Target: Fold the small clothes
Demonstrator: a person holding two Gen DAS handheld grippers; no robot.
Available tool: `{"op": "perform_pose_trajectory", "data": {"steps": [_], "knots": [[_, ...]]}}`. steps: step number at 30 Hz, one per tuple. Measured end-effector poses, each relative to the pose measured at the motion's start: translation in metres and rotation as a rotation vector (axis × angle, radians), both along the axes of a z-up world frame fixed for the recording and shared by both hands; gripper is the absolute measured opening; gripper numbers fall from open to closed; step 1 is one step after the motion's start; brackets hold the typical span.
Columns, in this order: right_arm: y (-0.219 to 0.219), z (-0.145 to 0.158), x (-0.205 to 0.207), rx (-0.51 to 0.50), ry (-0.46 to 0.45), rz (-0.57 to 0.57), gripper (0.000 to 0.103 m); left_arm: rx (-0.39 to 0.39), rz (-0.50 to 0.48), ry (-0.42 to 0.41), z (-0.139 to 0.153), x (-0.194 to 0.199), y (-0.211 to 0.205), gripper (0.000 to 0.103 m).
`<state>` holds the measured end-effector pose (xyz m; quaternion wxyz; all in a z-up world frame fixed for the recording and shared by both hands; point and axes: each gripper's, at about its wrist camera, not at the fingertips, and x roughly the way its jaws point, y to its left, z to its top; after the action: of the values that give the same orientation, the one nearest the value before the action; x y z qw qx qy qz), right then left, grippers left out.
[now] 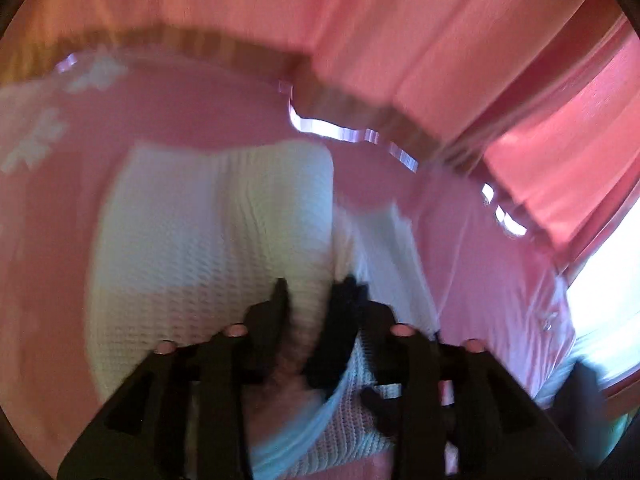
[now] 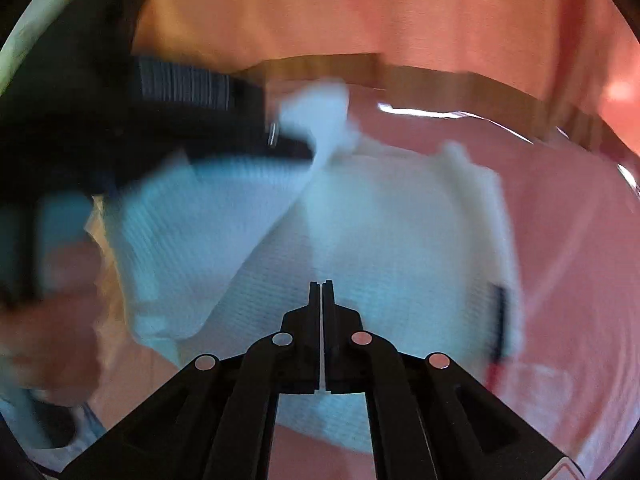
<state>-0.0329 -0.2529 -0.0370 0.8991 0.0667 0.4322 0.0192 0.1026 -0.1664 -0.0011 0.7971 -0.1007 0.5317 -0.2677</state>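
— Black fingers of the right gripper (image 2: 321, 286) sit closest, pressed together with only a hairline slit between them and nothing caught there.

— How much room is around them?

— Bare pink tablecloth (image 2: 560, 240) lies open on their right, out to the table's wooden edge (image 2: 440, 70). On their left it is crowded: the left gripper (image 2: 296, 152) reaches in there, blurred, with a hand (image 2: 48, 312) behind it.

— And the surface and room?

— A glossy clear sheet covers the cloth, with white flower prints (image 1: 40, 136) toward one side. Pink curtains (image 1: 460, 48) hang just beyond the far edge, and bright daylight shows at the right of the left wrist view.

— Where is the garment?

— The white waffle-knit garment (image 2: 380, 248) lies spread on the cloth right below and ahead of the right fingertips. One flap of it is lifted on the left.

— Is the left gripper holding it?

— Its jaws stand partly spread, with a fold of the knit (image 1: 304, 320) between the fingers. Blur hides whether the pads are pressing on it.
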Motion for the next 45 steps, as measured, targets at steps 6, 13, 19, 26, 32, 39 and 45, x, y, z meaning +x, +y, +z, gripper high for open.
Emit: {"op": "perform_pose_trajectory", "data": {"steps": [6,13,19,26,32,39,45], "knots": [[-0.035,0.034,-0.028,0.148,-0.07,-0.046,0.051,-0.081,0.077,-0.115,0.052,-0.005,0.041,0.078],[-0.01,0.037,-0.009,0.284,-0.068,0.036,0.072,-0.056,0.236,-0.273,0.09,-0.016,0.126,0.087],[0.003,0.035,0.008,0.453,-0.024,0.006,0.074,0.004,0.256,-0.181,0.066,-0.01,0.141,0.087],[0.031,0.01,0.028,0.375,0.094,-0.045,0.064,0.053,0.252,-0.192,0.057,-0.017,0.156,0.087],[0.006,0.024,0.017,0.399,-0.021,-0.041,0.016,0.065,0.237,-0.166,0.051,-0.015,0.151,0.087],[-0.05,-0.017,0.002,0.266,0.179,-0.153,0.026,0.099,0.18,-0.152,0.041,-0.019,0.127,0.087],[-0.054,-0.021,0.002,0.339,0.143,-0.146,0.062,0.119,0.13,-0.106,0.027,-0.022,0.104,0.087]]}}
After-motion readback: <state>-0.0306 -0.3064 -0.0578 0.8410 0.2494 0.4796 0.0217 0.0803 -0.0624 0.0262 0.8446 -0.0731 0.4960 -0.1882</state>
